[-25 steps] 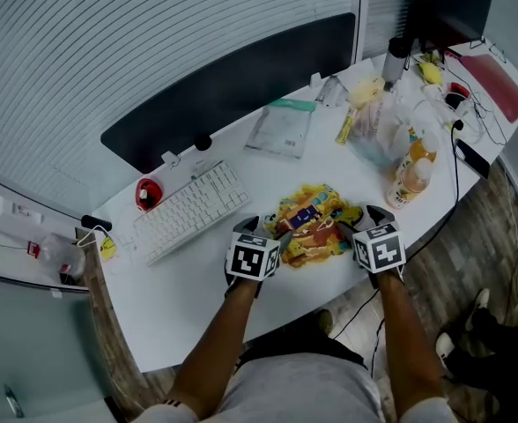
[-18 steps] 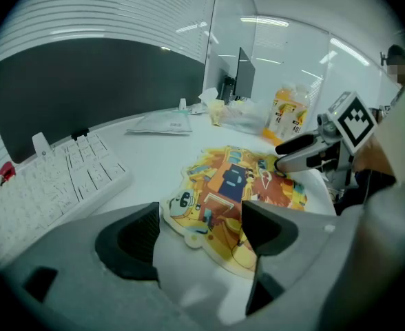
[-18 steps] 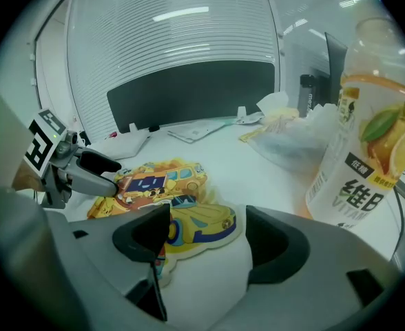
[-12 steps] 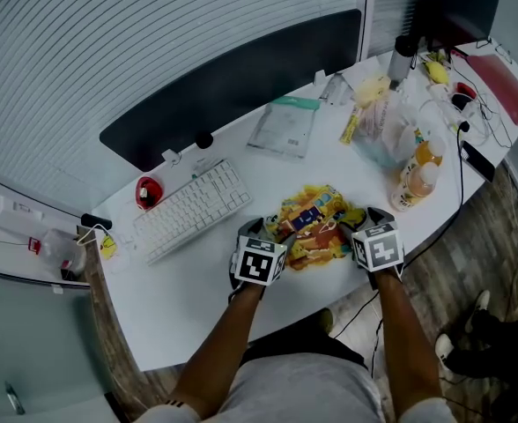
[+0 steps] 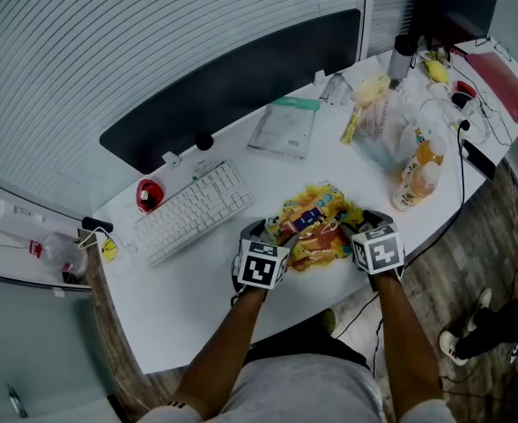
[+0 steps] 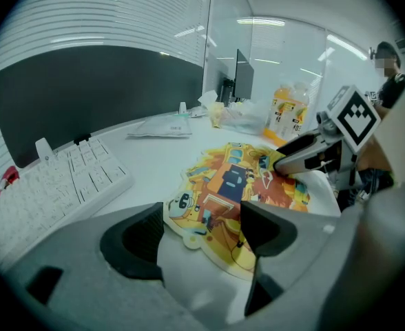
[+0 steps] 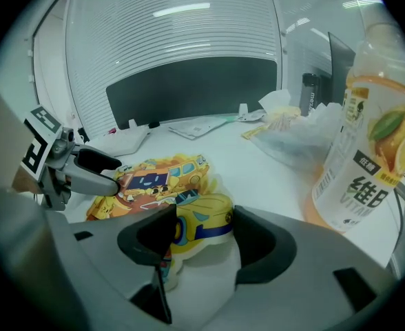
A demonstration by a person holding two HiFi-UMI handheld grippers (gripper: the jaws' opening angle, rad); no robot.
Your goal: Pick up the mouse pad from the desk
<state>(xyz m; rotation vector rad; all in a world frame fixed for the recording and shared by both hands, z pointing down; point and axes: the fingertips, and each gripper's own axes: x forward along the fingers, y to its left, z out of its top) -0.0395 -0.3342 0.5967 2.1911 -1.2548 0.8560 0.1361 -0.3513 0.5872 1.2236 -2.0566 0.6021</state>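
Mouse pad (image 5: 314, 226): a yellow-and-orange cartoon cut-out, on the white surface (image 5: 197, 293) near its front edge, directly between the two grippers.

Left gripper (image 5: 268, 233): at the pad's left end. Its own view shows the fingers (image 6: 137, 236) spread wide, with the pad's near edge lying flat in the gap. The right-hand finger overlaps that edge. Nothing is clamped.

Right gripper (image 5: 363, 221): at the pad's right end. Fingers (image 7: 257, 243) likewise wide apart, with a yellow lobe of the pad between them. It cannot be told whether either finger touches the lobe.

Keyboard (image 5: 193, 210): well left of the pad. Orange drink bottle (image 5: 415, 179): standing upright beyond the right gripper.
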